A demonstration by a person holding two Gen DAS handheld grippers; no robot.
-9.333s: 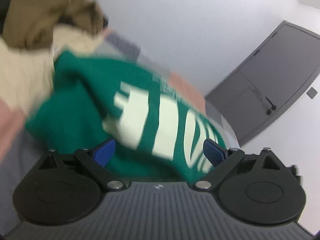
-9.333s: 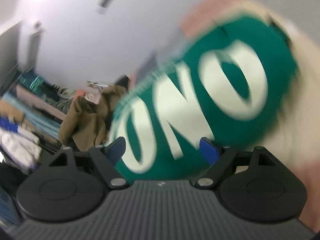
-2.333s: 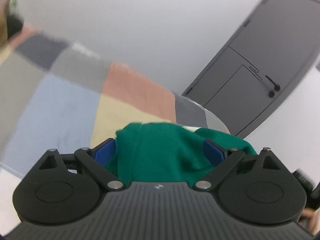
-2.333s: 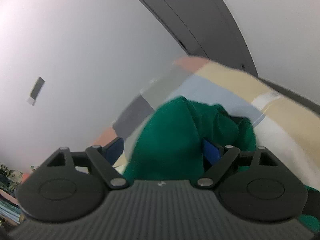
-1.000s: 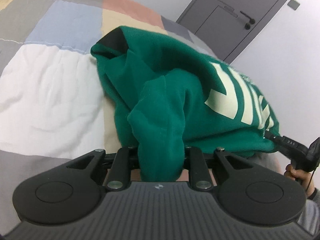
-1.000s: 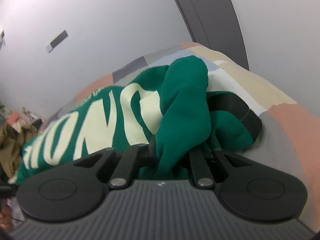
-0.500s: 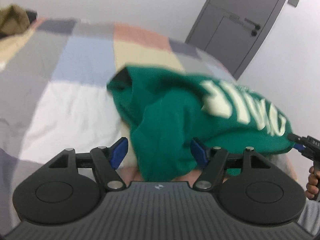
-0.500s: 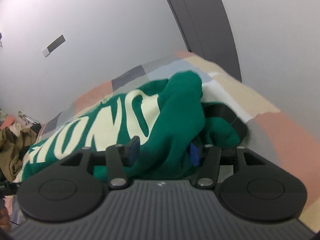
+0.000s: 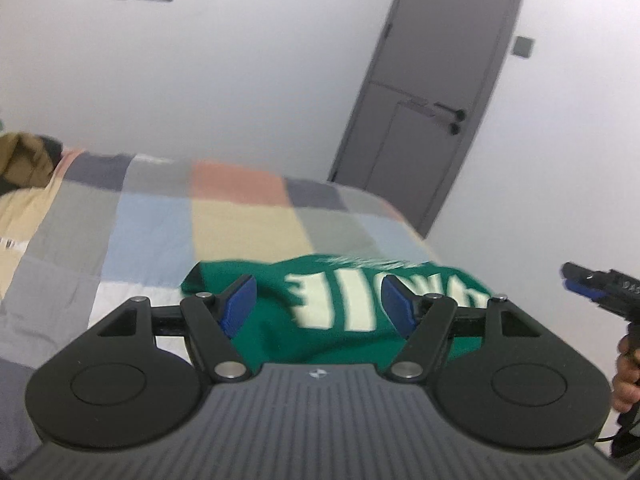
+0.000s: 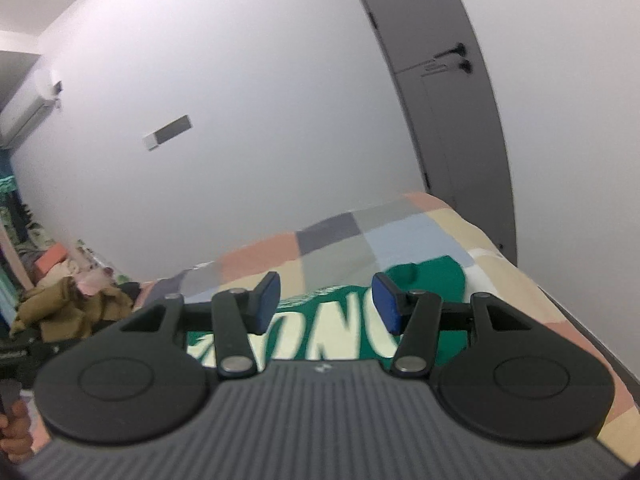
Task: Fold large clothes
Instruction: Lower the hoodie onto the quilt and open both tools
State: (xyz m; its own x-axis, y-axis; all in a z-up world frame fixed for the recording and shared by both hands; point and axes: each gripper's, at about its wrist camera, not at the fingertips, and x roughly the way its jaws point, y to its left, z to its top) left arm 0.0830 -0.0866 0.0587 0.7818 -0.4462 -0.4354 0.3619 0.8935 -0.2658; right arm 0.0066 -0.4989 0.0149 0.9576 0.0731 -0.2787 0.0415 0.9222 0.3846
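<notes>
A green sweatshirt with large cream letters lies bunched on the patchwork quilt. My left gripper hovers above its near edge, open, with no cloth between the blue pads. In the right wrist view the same sweatshirt lies below my right gripper, which is open too and holds nothing. A green fold of it sticks up at the far right. The right gripper shows at the left view's right edge, held by a hand.
A grey door stands behind the bed's far corner. A brown garment pile lies at the bed's far left, with cluttered shelves behind it. The bed's right edge drops off close to the wall.
A second ago both grippers were shut on folds of the green sweatshirt. Both have let go, opened and risen. The sweatshirt has dropped onto the quilt.
</notes>
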